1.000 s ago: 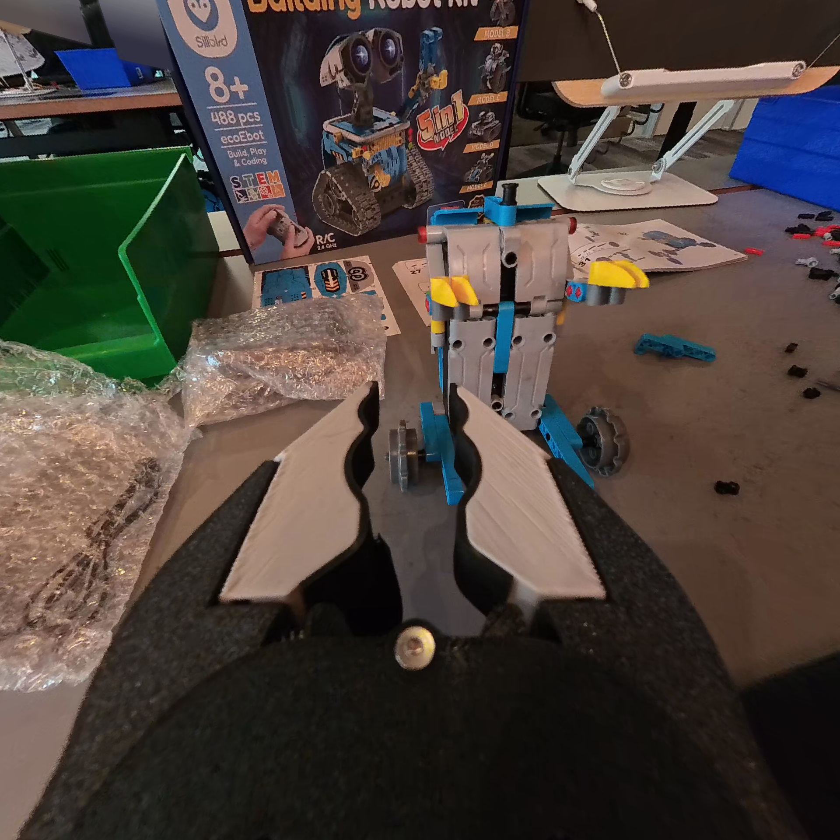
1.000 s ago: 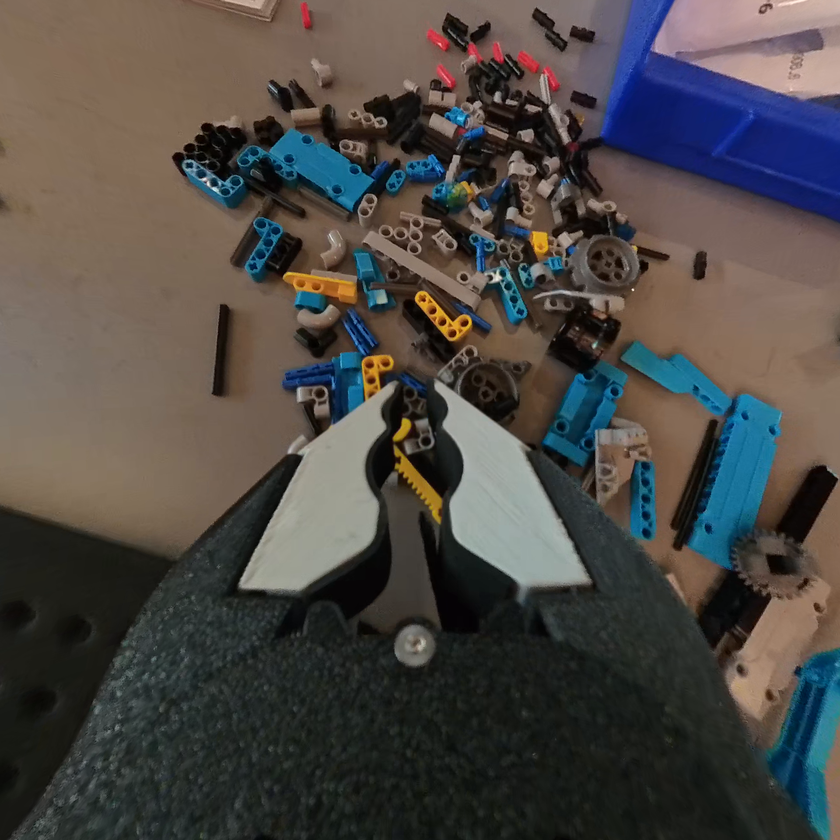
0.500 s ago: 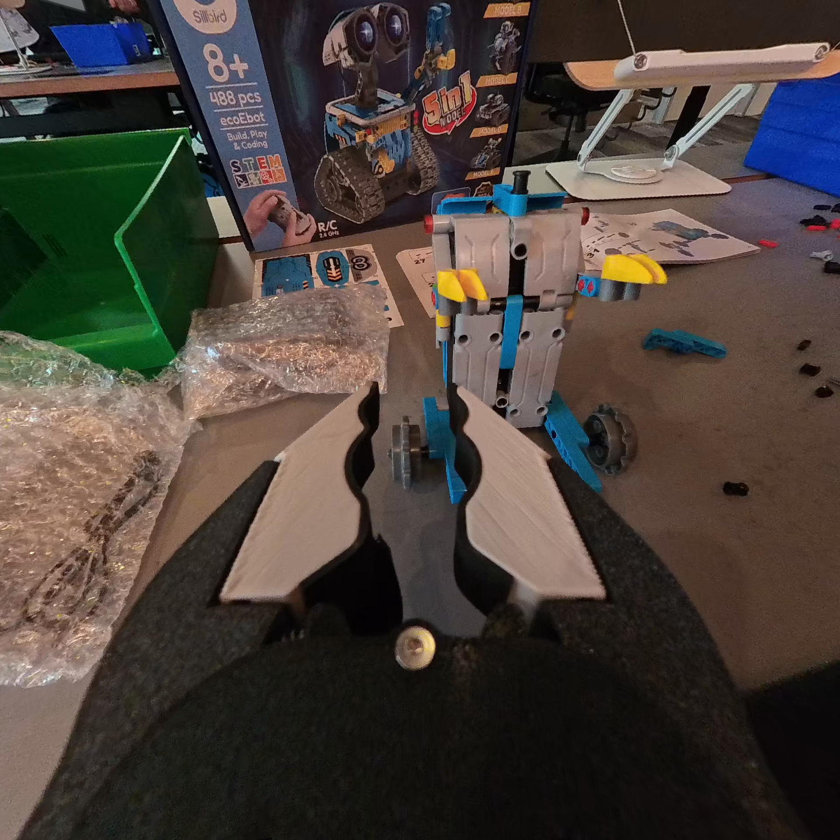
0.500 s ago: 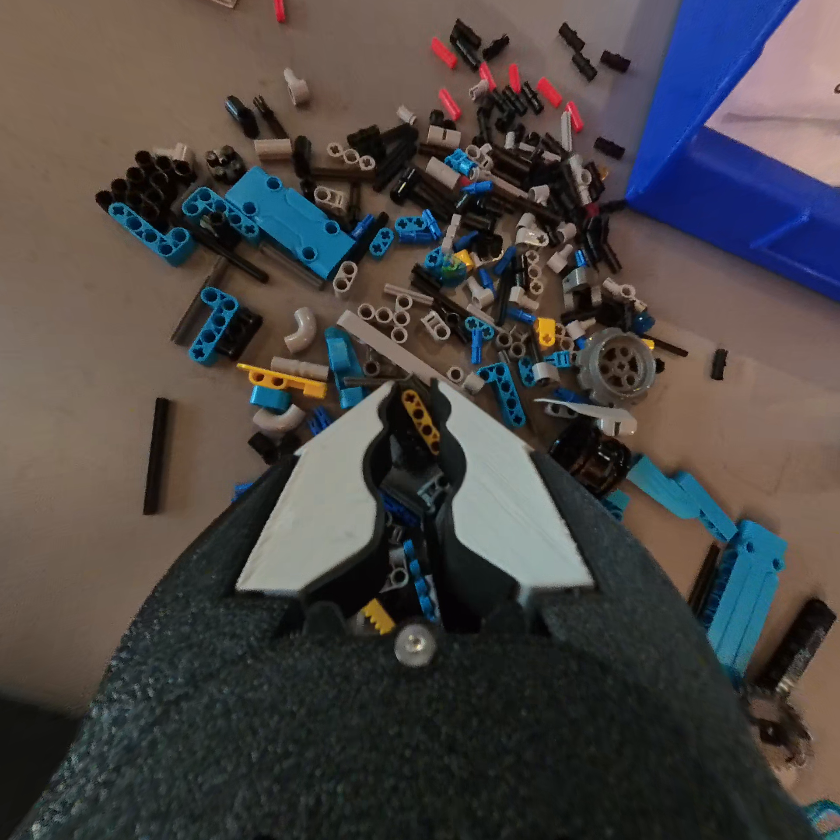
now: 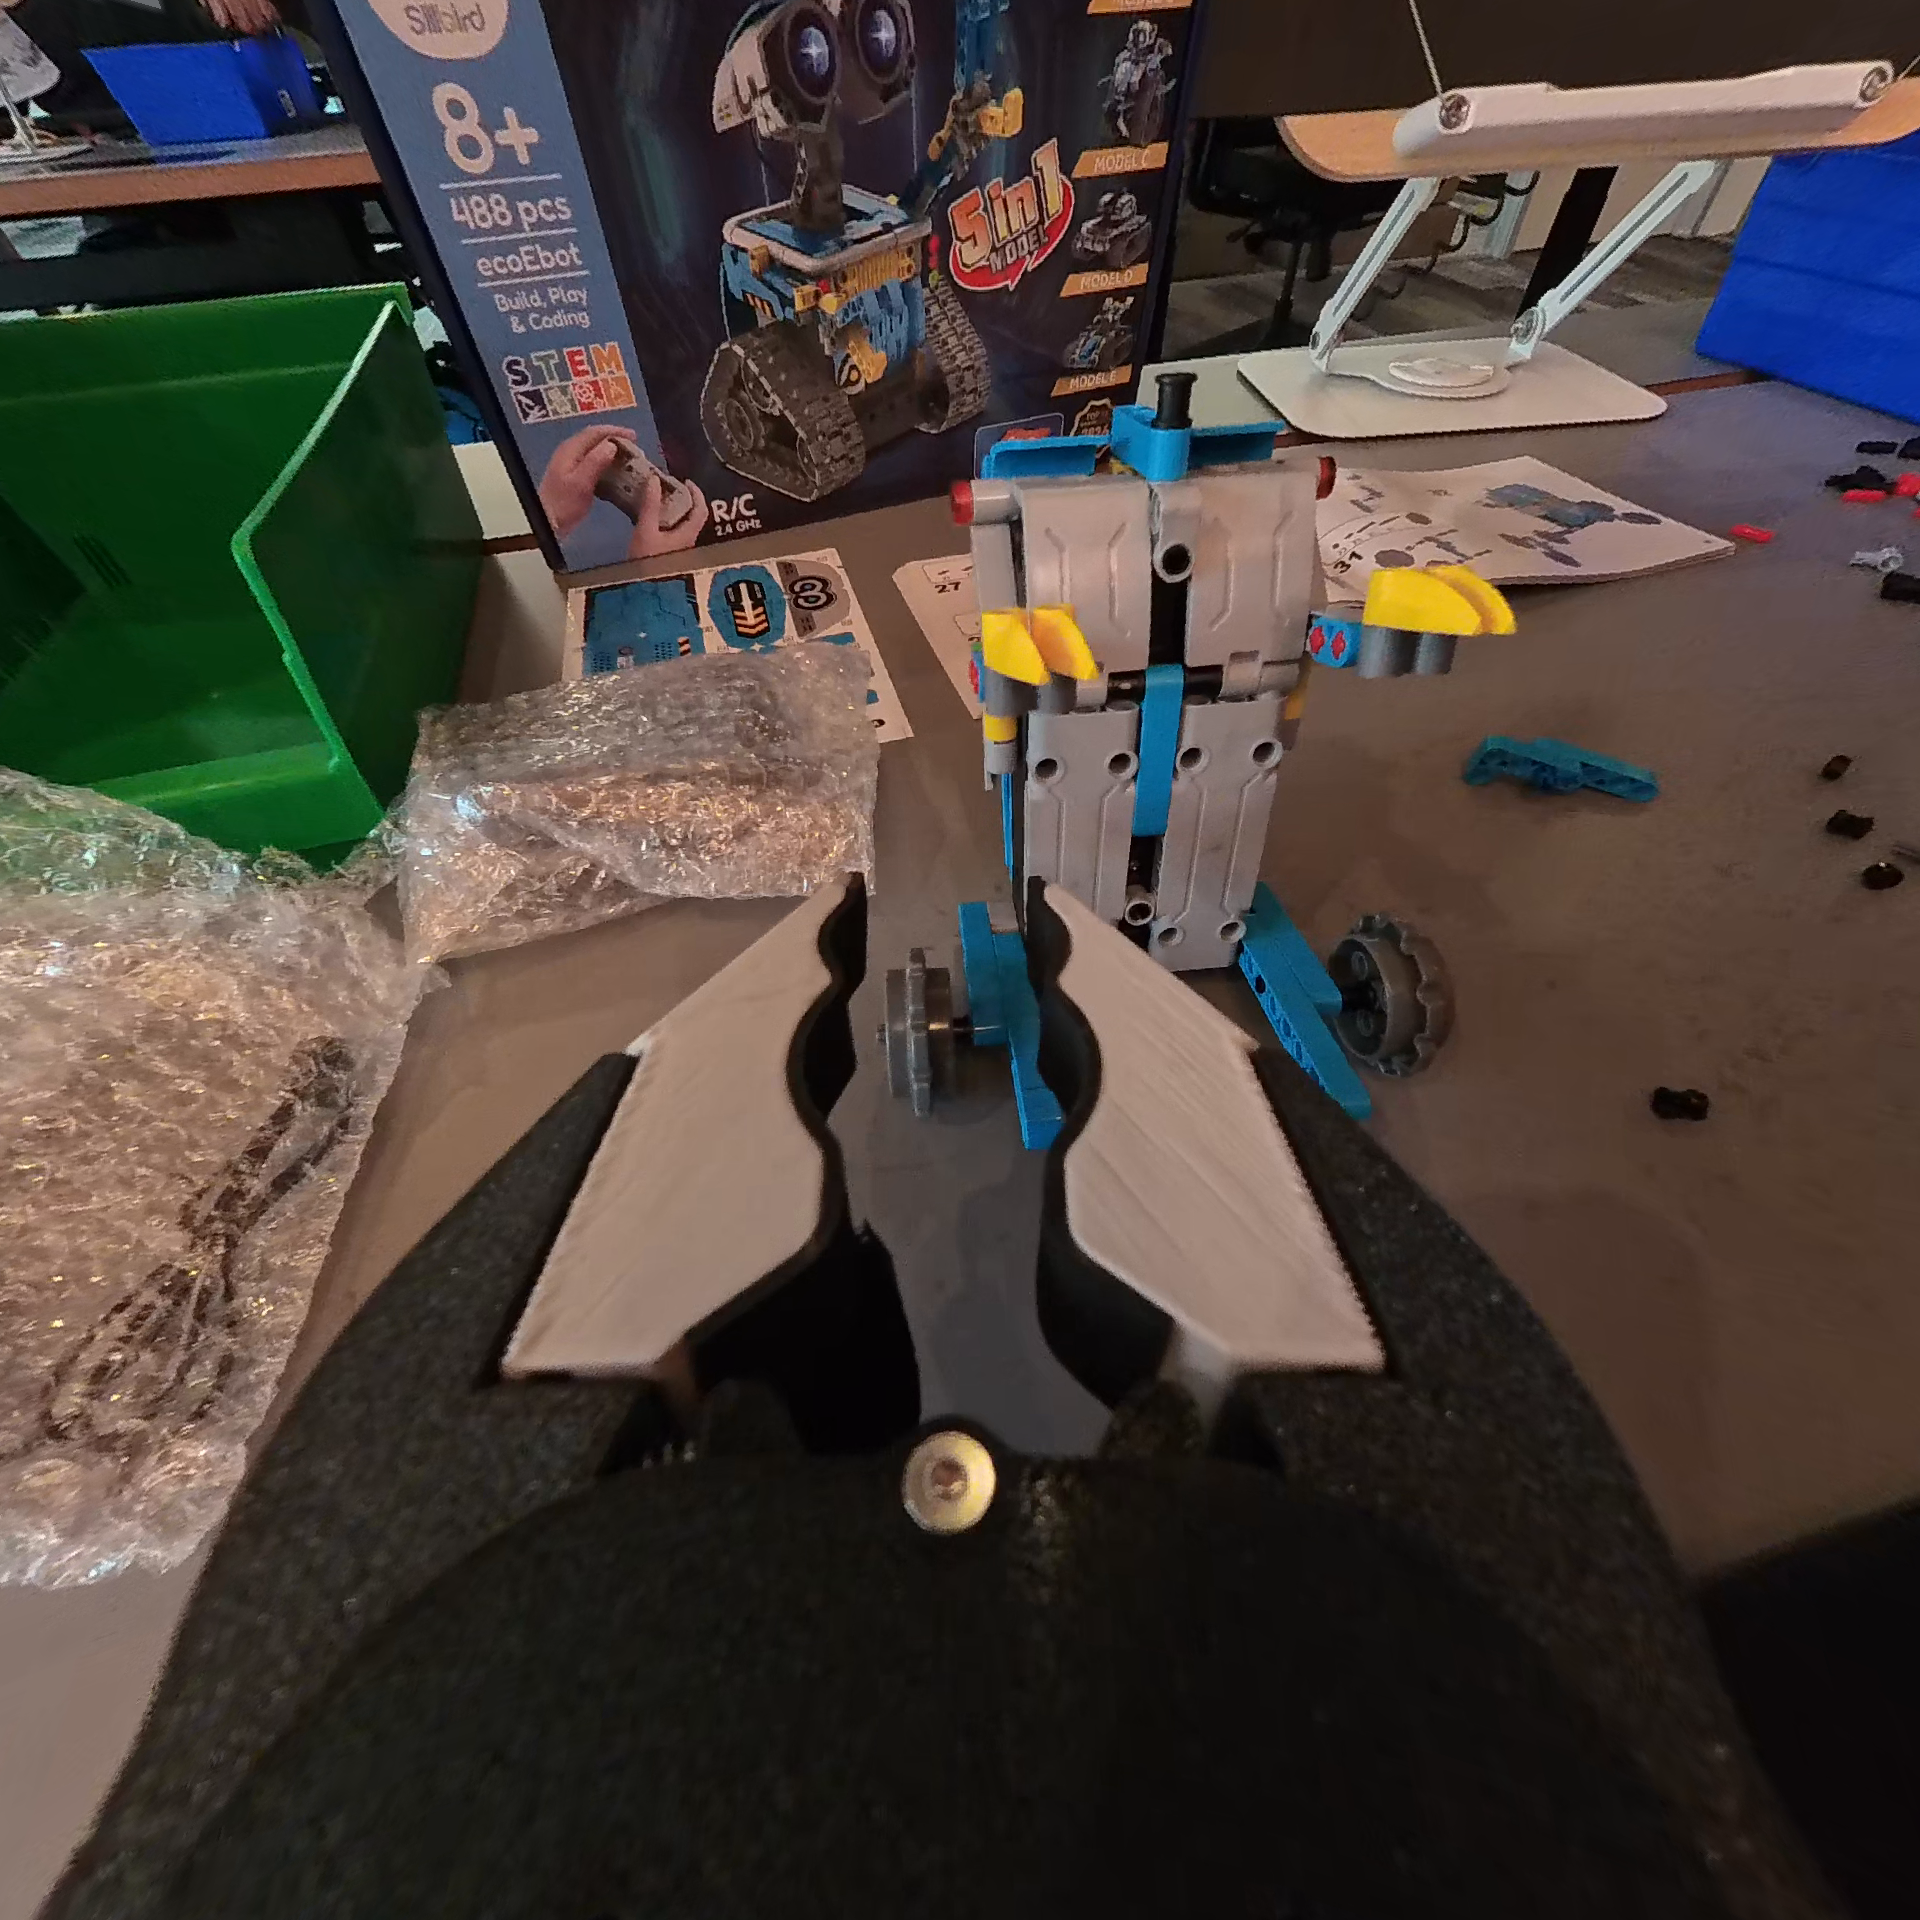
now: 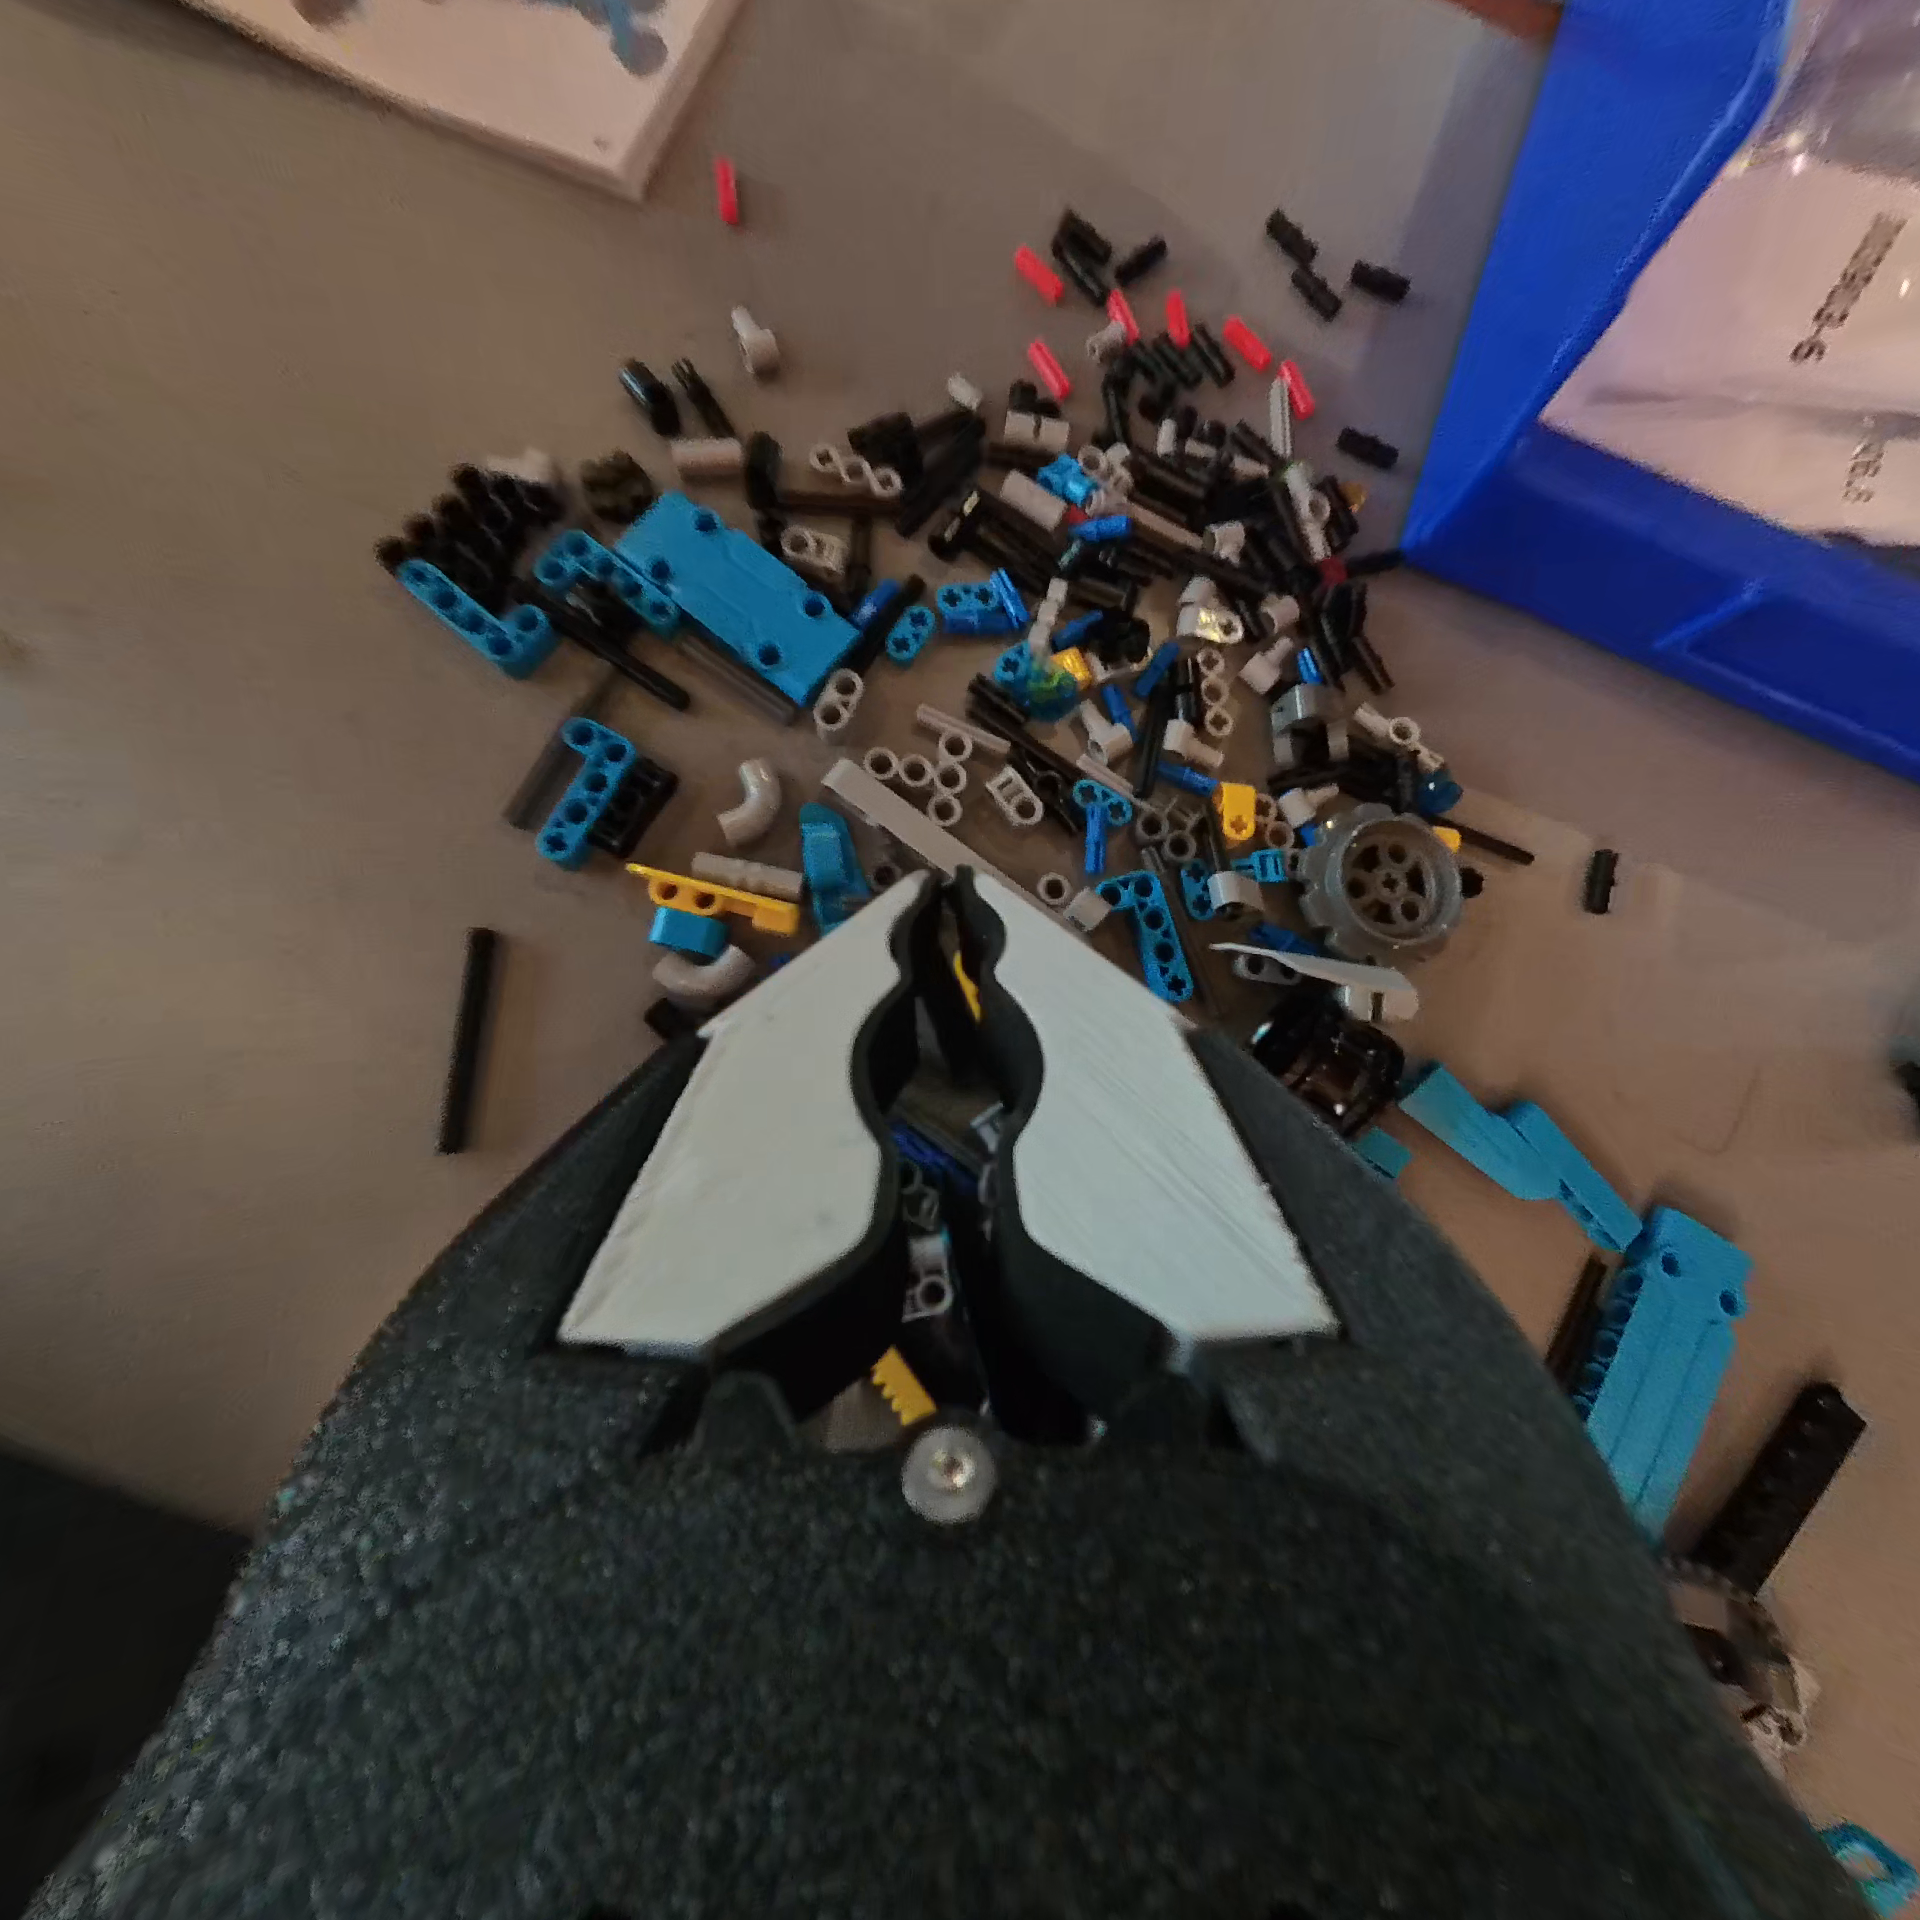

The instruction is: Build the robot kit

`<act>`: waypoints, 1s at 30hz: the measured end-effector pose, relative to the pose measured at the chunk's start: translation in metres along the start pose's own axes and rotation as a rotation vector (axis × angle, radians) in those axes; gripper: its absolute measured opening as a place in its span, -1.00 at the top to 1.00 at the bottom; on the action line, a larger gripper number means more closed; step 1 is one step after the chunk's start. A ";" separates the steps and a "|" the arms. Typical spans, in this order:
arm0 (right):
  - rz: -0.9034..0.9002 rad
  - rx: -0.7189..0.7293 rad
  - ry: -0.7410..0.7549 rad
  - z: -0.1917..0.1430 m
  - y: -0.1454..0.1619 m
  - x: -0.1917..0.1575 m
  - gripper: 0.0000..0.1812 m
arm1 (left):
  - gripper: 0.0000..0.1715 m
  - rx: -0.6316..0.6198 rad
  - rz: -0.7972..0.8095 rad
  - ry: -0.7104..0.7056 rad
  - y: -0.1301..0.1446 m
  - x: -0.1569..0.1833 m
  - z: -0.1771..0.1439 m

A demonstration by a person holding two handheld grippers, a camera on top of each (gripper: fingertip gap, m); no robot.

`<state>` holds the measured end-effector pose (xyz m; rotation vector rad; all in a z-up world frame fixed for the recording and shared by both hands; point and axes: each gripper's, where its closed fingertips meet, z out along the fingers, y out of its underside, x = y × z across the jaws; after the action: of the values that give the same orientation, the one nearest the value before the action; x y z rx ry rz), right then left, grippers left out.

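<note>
Our left gripper [image 5: 945,925] gaping before the upright brick robot [image 5: 1153,707], its grey wheel [image 5: 920,1029] between our fingertips, our right gripper [image 6: 951,894] pinched on a yellow piece [image 6: 966,982] over the scattered parts [image 6: 1039,644], its axis hidden.

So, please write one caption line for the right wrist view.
Right gripper, fingers nearly shut on a yellow piece, above scattered plastic building pieces.

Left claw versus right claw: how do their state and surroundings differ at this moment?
The left claw is open with a clear gap and holds nothing; the right claw has its tips nearly together, a yellow piece showing between its fingers. The left claw points level at the base of an upright grey and blue model; the right claw angles down over a pile of loose parts. Both have white fingers with black pads.
</note>
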<state>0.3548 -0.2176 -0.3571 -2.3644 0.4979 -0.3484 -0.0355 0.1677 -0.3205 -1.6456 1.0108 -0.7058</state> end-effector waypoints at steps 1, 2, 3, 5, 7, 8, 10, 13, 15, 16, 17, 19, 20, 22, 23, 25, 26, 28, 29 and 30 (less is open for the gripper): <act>0.001 0.015 -0.008 -0.005 -0.004 -0.002 0.98 | 0.65 0.001 -0.001 0.001 0.000 0.000 0.000; 0.000 0.027 -0.013 -0.009 -0.008 -0.005 0.98 | 0.65 0.002 -0.001 0.002 0.000 0.000 0.000; 0.003 0.047 -0.036 -0.013 -0.014 -0.011 0.97 | 0.65 0.002 0.000 0.003 0.000 0.000 0.000; 0.011 0.091 -0.143 -0.017 -0.029 -0.041 0.97 | 0.65 0.001 0.000 0.003 0.000 0.000 0.000; -0.018 0.139 -0.267 -0.012 -0.052 -0.090 0.97 | 0.65 -0.006 0.001 0.004 0.001 0.001 0.001; -0.050 0.150 -0.323 -0.008 -0.061 -0.118 0.97 | 0.65 -0.012 0.002 0.005 0.001 0.001 0.002; -0.144 0.136 -0.442 0.001 -0.067 -0.173 0.97 | 0.65 -0.010 0.006 0.006 0.001 0.001 0.002; -0.303 0.094 -0.492 0.019 -0.065 -0.225 0.97 | 0.65 0.011 0.000 0.007 -0.001 0.001 -0.001; -0.384 0.095 -0.504 0.024 -0.068 -0.247 0.97 | 0.65 0.009 -0.013 0.010 -0.001 0.000 -0.001; -0.405 0.094 -0.515 0.026 -0.068 -0.255 0.97 | 0.65 0.006 -0.019 0.010 -0.001 -0.001 0.000; -0.411 0.089 -0.534 0.026 -0.068 -0.262 0.97 | 0.65 0.003 -0.026 0.009 0.000 -0.002 0.000; -0.397 0.075 -0.579 0.027 -0.066 -0.274 0.97 | 0.65 -0.003 -0.036 0.009 0.000 -0.003 0.001; -0.398 0.060 -0.592 0.029 -0.064 -0.279 0.97 | 0.65 -0.005 -0.040 0.008 0.000 -0.003 0.001; -0.417 0.042 -0.594 0.034 -0.061 -0.285 0.97 | 0.65 -0.010 -0.046 0.009 0.001 -0.004 0.002; -0.430 0.036 -0.609 0.035 -0.059 -0.290 0.97 | 0.65 -0.013 -0.048 0.010 0.001 -0.004 0.002; -0.461 0.036 -0.646 0.033 -0.056 -0.302 0.97 | 0.65 -0.018 -0.052 0.011 0.002 -0.004 0.003; -0.477 0.037 -0.657 0.032 -0.055 -0.308 0.97 | 0.65 -0.018 -0.055 0.012 0.002 -0.004 0.003; -0.513 0.036 -0.672 0.030 -0.051 -0.317 0.97 | 0.65 -0.015 -0.063 0.011 0.002 -0.005 0.002; -0.527 0.032 -0.671 0.031 -0.050 -0.320 0.97 | 0.65 -0.013 -0.068 0.012 0.001 -0.006 0.002; -0.537 0.019 -0.666 0.033 -0.047 -0.321 0.97 | 0.65 -0.013 -0.072 0.013 0.001 -0.006 0.002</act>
<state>0.0934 -0.0246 -0.3855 -2.3802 -0.4530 0.2086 -0.0367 0.1739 -0.3224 -1.6976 0.9713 -0.7596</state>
